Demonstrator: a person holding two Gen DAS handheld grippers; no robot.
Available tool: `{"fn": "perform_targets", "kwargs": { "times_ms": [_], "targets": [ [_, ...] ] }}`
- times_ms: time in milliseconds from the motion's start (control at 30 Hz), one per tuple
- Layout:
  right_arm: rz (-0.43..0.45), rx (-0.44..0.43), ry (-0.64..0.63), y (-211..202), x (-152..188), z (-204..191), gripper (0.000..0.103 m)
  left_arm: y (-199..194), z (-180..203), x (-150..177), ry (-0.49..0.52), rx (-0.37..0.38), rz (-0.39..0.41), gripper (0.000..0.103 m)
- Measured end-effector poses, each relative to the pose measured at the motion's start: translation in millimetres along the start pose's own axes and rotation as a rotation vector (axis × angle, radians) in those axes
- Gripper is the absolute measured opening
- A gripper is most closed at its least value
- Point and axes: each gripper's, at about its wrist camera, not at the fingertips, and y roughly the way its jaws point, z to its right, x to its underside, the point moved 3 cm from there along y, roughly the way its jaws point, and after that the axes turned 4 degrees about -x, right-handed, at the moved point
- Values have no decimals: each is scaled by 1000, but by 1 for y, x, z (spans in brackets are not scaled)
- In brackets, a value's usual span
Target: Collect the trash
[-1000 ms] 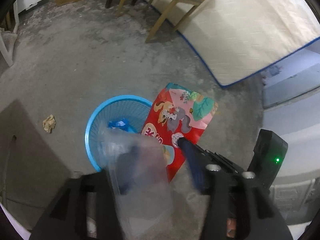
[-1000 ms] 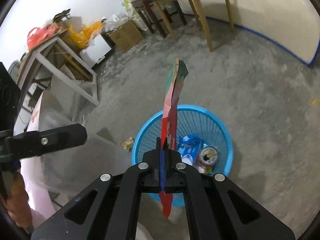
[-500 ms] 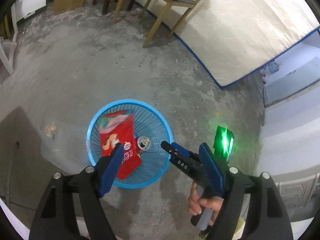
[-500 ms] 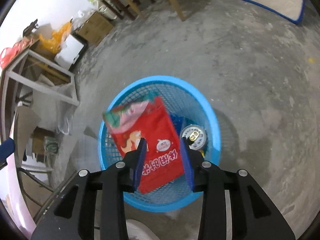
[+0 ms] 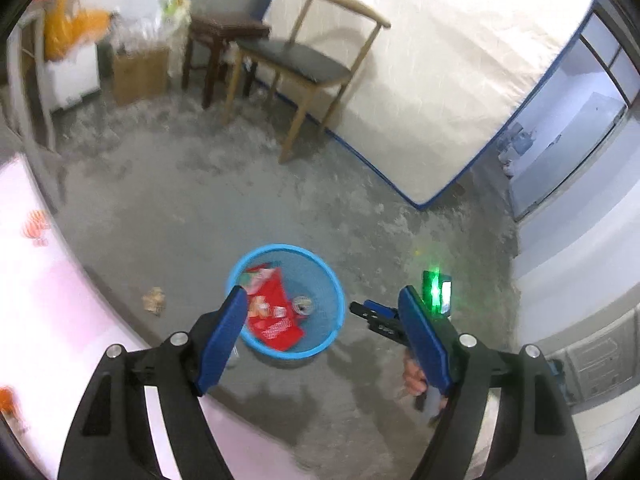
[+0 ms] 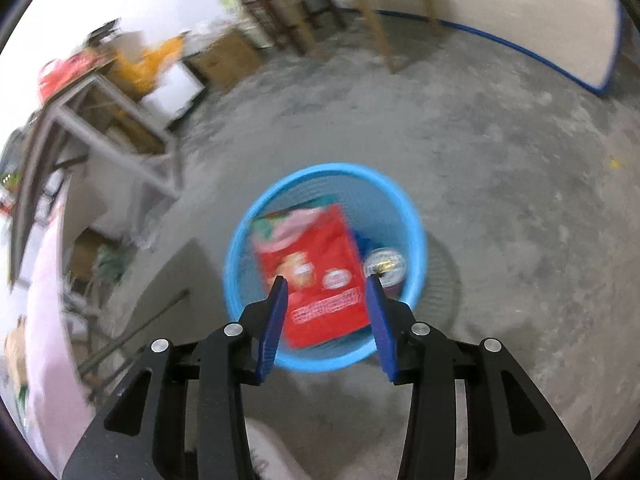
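Released red snack bag (image 6: 316, 268) lay in the blue basket (image 6: 240, 248); right gripper (image 6: 326, 316) jaws were opening, left gripper (image 5: 320, 332) jaws spread, both empty.

Place: a bare room in a home, used for storage
Floor: rough grey concrete floor (image 5: 224, 200), dusty and stained
Wall side: a white mattress (image 5: 440, 80) with blue edging stands propped on its side
Furniture: a wooden chair (image 5: 304, 64) with a dark seat, beside a dark wooden stool (image 5: 220, 36)
Clutter: a cardboard box (image 5: 140, 74), orange bags (image 5: 64, 32) and a metal-framed table (image 6: 104, 100) along the far wall
Waste: a blue mesh basket (image 6: 416, 236) on the floor, holding wrappers
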Motion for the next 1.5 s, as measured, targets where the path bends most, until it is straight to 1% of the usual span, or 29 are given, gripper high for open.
{"fn": "perform_targets", "kwargs": {
  "times_ms": [67, 100, 133, 233, 300, 333, 433, 467, 500, 533, 567, 633, 733, 767, 867, 933, 967, 1033, 1133, 1233, 1300, 1333, 1400, 1467, 1500],
  "targets": [
    [-22, -60, -54, 1, 16, -24, 45, -28, -7, 14, 15, -22, 28, 79],
    [-45, -88, -93, 5, 28, -38, 45, -47, -14, 26, 14, -40, 47, 80],
    [-68, -107, -117, 9, 38, -48, 46, -58, -20, 34, 7, -48, 57, 81],
    [-119, -139, -145, 31, 64, -71, 46, -92, -43, 68, -49, -82, 74, 81],
    [-142, -137, -153, 50, 78, -79, 46, -115, -57, 90, -84, -108, 103, 81],
    [-161, -120, -173, 62, 85, -85, 46, -121, -62, 98, -95, -118, 118, 81],
    [-192, -11, -323, 108, 116, -102, 42, -149, -78, 120, -133, -154, 175, 81],
    [-200, 10, -356, 119, 123, -104, 40, -155, -82, 126, -146, -159, 187, 81],
    [-205, 51, -407, 137, 133, -105, 39, -161, -86, 131, -155, -162, 193, 81],
    [-209, 75, -436, 145, 141, -103, 37, -168, -91, 136, -167, -174, 200, 81],
    [-219, 116, -479, 165, 149, -102, 35, -173, -95, 140, -175, -188, 204, 81],
    [-256, 121, -481, 188, 156, -98, 34, -181, -101, 146, -187, -204, 204, 81],
    [-304, 77, -317, 229, 152, -81, 34, -189, -112, 155, -222, -220, 205, 81],
    [-305, 73, -263, 237, 151, -78, 34, -190, -116, 157, -231, -229, 202, 81],
    [-282, 60, -33, 260, 150, -54, 34, -192, -126, 161, -254, -249, 195, 81],
    [-237, 29, 177, 269, 156, -33, 34, -194, -130, 163, -269, -252, 199, 81],
    [-220, 17, 249, 272, 158, -27, 34, -195, -131, 164, -274, -250, 200, 81],
    [-158, -10, 433, 278, 162, -8, 34, -196, -135, 165, -288, -254, 201, 81],
    [-99, -38, 613, 291, 164, 4, 33, -194, -138, 165, -301, -259, 188, 81],
    [-78, -60, 725, 307, 164, 9, 31, -192, -140, 166, -308, -260, 172, 81],
    [-80, -65, 780, 318, 164, 9, 28, -192, -142, 166, -313, -266, 165, 81],
    [-80, -66, 806, 323, 163, 10, 24, -194, -142, 167, -315, -268, 165, 81],
    [-73, -50, 826, 331, 160, 11, 20, -196, -144, 167, -319, -272, 166, 81],
    [-66, -32, 847, 338, 159, 12, 13, -199, -144, 168, -320, -280, 166, 81],
    [-72, -15, 859, 341, 158, 14, 12, -201, -144, 169, -319, -281, 165, 81]
  ]
}}
